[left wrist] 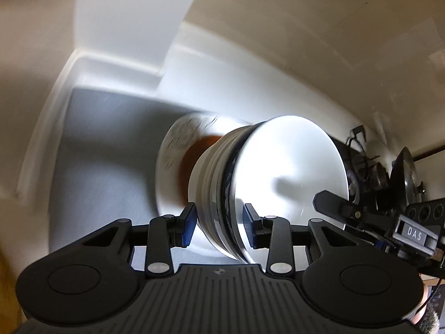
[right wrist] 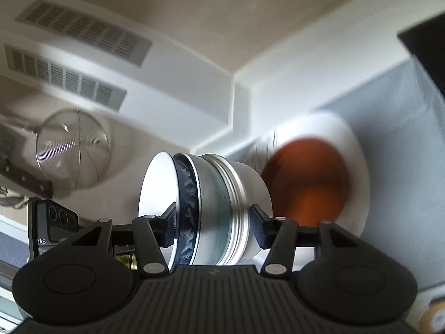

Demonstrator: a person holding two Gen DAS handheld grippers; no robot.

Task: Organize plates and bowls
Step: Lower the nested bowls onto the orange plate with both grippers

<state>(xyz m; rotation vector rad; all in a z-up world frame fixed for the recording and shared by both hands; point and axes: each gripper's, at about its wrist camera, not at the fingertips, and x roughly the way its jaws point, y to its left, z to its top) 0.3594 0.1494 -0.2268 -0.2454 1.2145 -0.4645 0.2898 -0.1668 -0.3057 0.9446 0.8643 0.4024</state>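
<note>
A stack of nested bowls, white and grey with one dark blue patterned bowl, is held between both grippers. My left gripper is shut on the stack's rims from one side. My right gripper is shut on the same stack from the opposite side, and it shows at the right of the left wrist view. Beyond the stack lie a brown bowl on a white plate, and both are blurred. The brown bowl also shows in the left wrist view.
A grey surface and white walls surround the dishes. A wire mesh strainer and a knife hang at the left. Dark pans hang at the right. Vent grilles are above.
</note>
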